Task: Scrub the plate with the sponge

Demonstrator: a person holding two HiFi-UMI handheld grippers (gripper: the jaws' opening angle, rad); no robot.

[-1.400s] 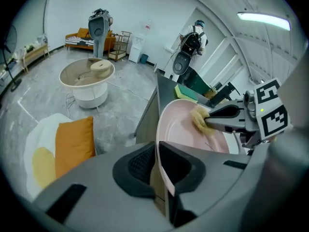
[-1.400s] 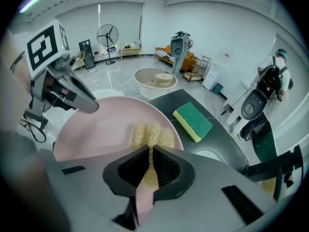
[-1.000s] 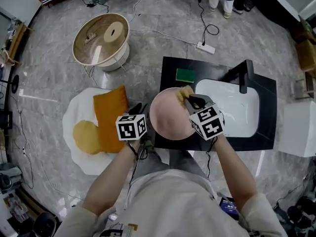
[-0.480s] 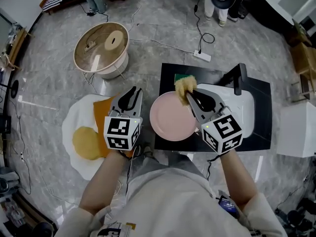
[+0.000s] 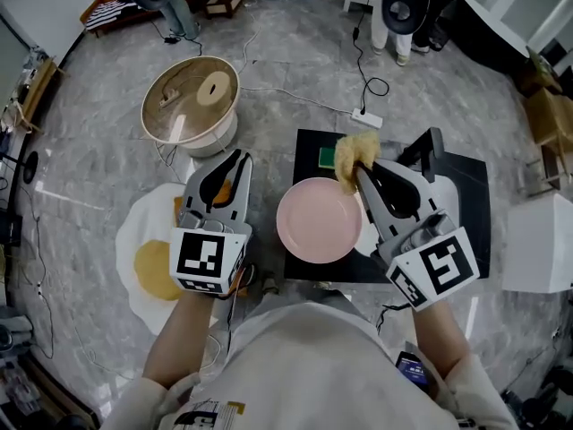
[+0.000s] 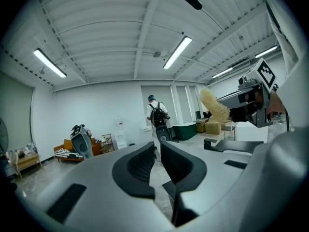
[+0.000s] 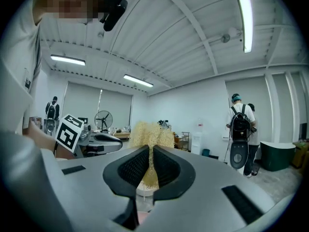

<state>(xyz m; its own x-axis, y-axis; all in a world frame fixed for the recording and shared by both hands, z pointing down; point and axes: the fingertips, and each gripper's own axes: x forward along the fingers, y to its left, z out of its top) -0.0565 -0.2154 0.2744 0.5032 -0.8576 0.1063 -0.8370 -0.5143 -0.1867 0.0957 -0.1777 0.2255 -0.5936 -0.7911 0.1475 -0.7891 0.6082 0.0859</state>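
Right gripper (image 5: 361, 176) clenches the sponge (image 5: 354, 153) at upper centre. The plate (image 5: 318, 222) lies just lower-left of it, between both grippers. Left gripper (image 5: 235, 159) jaws have just been closing, with nothing between them.

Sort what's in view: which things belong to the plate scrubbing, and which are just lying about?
In the job:
- pink plate
- yellow sponge, clamped in the right gripper
- black counter under the plate

Lying about:
- green pad on the counter
- round wood-lidded tub
- power strip
- egg-shaped rug on the floor
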